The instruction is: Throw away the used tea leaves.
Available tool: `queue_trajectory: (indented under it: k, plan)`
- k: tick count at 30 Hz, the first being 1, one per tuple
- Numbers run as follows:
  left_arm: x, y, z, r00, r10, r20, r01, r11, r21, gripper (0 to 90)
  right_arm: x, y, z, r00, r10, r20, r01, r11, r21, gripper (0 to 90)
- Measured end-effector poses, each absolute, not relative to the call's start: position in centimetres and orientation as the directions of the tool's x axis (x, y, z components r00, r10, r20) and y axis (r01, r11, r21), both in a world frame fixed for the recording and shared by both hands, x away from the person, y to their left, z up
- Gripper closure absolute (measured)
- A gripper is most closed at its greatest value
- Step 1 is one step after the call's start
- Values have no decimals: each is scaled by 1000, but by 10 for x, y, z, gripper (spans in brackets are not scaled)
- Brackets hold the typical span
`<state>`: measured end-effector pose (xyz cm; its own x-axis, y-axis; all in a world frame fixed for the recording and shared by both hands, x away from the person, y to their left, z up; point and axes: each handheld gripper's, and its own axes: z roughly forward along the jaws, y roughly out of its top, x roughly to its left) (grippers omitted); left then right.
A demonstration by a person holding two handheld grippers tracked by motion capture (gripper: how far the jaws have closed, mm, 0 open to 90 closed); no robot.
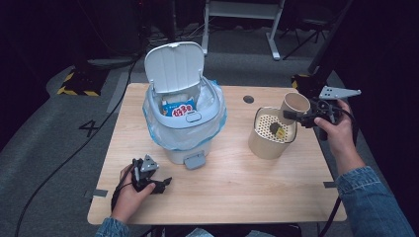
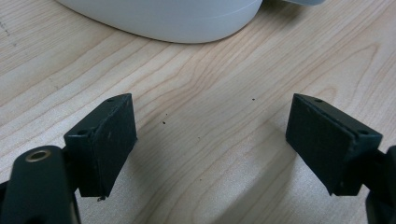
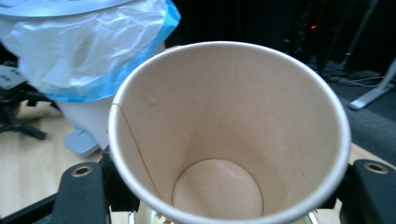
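My left gripper (image 1: 157, 183) rests on the table (image 1: 237, 197) at 7 o'clock, jaws spread wide with nothing between them, the bin's (image 1: 184, 118) white base just ahead. My right gripper (image 1: 296, 116) at 3 o'clock is clamped on the paper cup (image 3: 229, 135), lifted and tilted above the perforated holder (image 1: 271, 134). The cup looks empty, so I judge it very light, thin-walled and easy to crush; the rolled rim is the stiffest part, so I would keep a gentle squeeze just below it. At 12 o'clock the bin stands open, lid (image 1: 174, 65) up, bag lining it.
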<state>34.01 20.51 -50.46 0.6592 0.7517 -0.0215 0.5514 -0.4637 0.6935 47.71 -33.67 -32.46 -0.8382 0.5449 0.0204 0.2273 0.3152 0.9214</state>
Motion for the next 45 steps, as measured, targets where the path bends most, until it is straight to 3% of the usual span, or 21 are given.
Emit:
queue_trajectory:
  k: [22, 45]
  plan:
    - [340, 205, -504, 661, 750, -15, 548, -468, 693, 167, 476, -310, -305, -870, 494, 0, 214, 377, 901, 303]
    - [340, 205, -505, 660, 751, -23, 552, -464, 693, 167, 496, -235, -255, -895, 443, -45, 135, 367, 920, 296]
